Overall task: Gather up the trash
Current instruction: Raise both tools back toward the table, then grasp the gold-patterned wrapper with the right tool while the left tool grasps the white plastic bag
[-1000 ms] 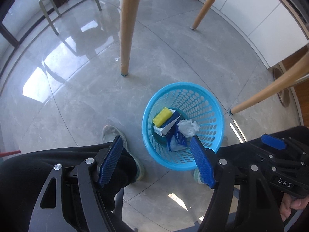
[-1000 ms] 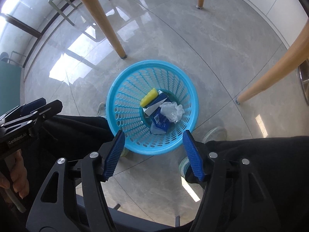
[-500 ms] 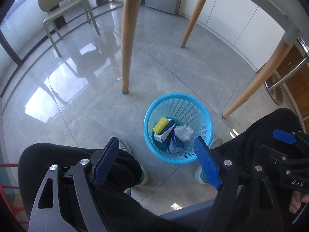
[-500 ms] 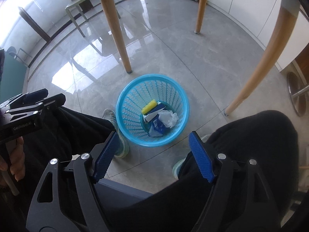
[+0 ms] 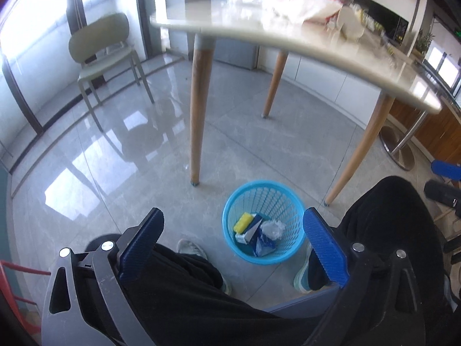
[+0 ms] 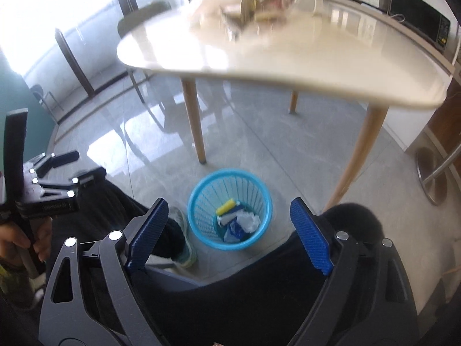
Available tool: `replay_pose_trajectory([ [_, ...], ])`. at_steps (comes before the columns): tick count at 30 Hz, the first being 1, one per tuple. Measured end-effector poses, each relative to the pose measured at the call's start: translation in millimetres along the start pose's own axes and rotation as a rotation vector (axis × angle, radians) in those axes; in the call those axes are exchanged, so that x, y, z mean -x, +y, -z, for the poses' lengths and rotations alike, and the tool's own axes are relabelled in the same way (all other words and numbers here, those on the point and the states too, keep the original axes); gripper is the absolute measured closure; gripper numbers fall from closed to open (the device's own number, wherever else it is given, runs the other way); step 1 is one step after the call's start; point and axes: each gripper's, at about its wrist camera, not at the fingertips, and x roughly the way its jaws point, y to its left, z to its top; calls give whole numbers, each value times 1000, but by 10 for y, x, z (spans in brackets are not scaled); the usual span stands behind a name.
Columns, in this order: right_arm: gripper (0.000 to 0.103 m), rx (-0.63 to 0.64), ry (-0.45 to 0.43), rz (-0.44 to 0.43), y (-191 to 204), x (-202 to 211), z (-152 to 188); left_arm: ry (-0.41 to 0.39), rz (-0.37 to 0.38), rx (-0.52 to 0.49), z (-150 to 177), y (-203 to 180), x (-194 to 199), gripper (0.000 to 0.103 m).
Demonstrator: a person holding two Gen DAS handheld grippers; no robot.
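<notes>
Glossy grey floor (image 5: 121,155) under white table (image 5: 288,37); blue basket (image 5: 263,222) holds trash; both jaws just widened, empty.

**Obscured and indeterminate areas**

The pile on the table (image 6: 288,54) is motion-blurred in both views; individual items cannot be identified. In the blue basket (image 5: 263,222), the blue-and-white packaging (image 5: 259,240) is too small to read. Both shoes are partly hidden by the dark trouser legs (image 5: 187,285).
</notes>
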Motion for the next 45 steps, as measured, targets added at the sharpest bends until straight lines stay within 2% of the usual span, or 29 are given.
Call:
replay_pose_trajectory([
  [9,13,-22,-186,13,-23,559,-647,-166,-6,-39,-374,-95,395,6],
  [16,11,-36,-237,46,-90,591,-1049,-258,-4,-57,-664,-191,541,6],
  [23,11,-62,-208,66,-168,260,-1384,-309,-8,-95,-981,-268,615,6],
  [33,12,-66,-145,94,-331,-243,-1691,-288,7,-182,-1269,-420,380,6],
  [40,25,-81,-92,87,-453,-449,-1840,-275,10,-289,-1541,-694,166,6],
  [42,35,-85,-83,77,-484,-462,-1852,-265,18,-313,-1609,-778,88,6],
  [45,43,-93,-72,58,-536,-480,-1852,-256,29,-343,-1704,-883,-20,6],
])
